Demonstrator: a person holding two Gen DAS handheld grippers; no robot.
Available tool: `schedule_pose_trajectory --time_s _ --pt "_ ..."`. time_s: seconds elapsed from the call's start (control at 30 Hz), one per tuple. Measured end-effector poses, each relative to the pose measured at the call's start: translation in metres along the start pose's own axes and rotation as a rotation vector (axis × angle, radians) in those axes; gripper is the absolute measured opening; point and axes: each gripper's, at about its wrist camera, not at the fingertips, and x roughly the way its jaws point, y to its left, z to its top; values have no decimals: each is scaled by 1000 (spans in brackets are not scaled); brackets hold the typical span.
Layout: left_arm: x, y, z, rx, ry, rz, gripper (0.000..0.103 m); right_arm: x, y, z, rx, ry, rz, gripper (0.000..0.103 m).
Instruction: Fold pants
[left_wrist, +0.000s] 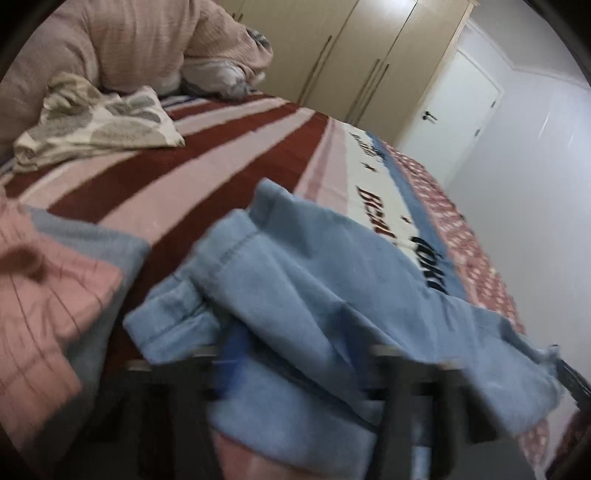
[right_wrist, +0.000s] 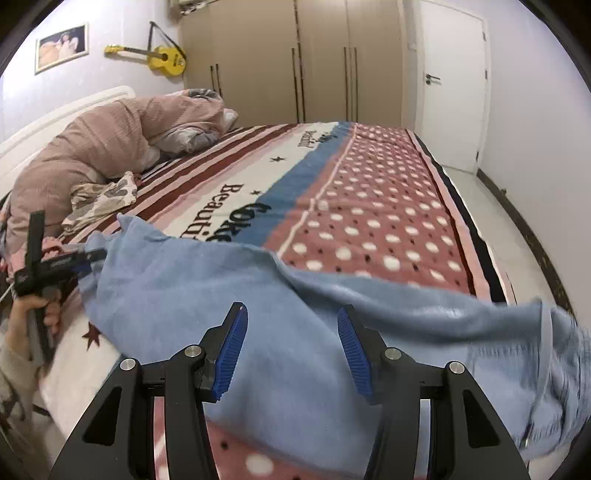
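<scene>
Now | left gripper (right_wrist: 86, 258) clamped on pants (right_wrist: 258, 314) | right gripper (right_wrist: 291, 343) half-open, empty | advice: regrip far edge, keep cloth taut, fold flat on bed (right_wrist: 388, 206)

Both views are lit evenly and softly by indoor light of a cool cast; its source cannot be told, and only faint shadows are cast. Strong fisheye bending and black corner vignetting are seen at the edges. The left wrist view is smeared by motion blur, worst over the light blue fleece pants (left_wrist: 314, 295). The right wrist view is sharper, though the pants' right end is blurred.
</scene>
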Motion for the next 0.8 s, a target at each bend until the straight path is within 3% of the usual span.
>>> schedule_pose_trajectory --time_s 0.1,0.27,0.5,0.57,0.63,0.7,0.8 --pt "-13 -5 -4 56 -47 37 2 -13 -9 -12 34 -4 -20 46" --pt "-57 -10 -13 159 -153 152 2 -30 -33 -25 105 -6 -68 46" --pt "-43 -1 -27 174 -72 196 4 -38 -58 -35 155 -12 -130 46" --pt "-47 -1 -29 177 -59 202 16 -42 -67 -37 167 -11 -154 52" --pt "-56 -3 -28 181 -77 187 40 -50 -78 -41 181 -19 -191 64" --pt "-73 -7 -26 194 -125 167 47 -61 -93 -46 205 -27 -241 66" --pt "-89 -19 -22 228 -164 141 49 -72 -112 -52 222 -32 -317 69"
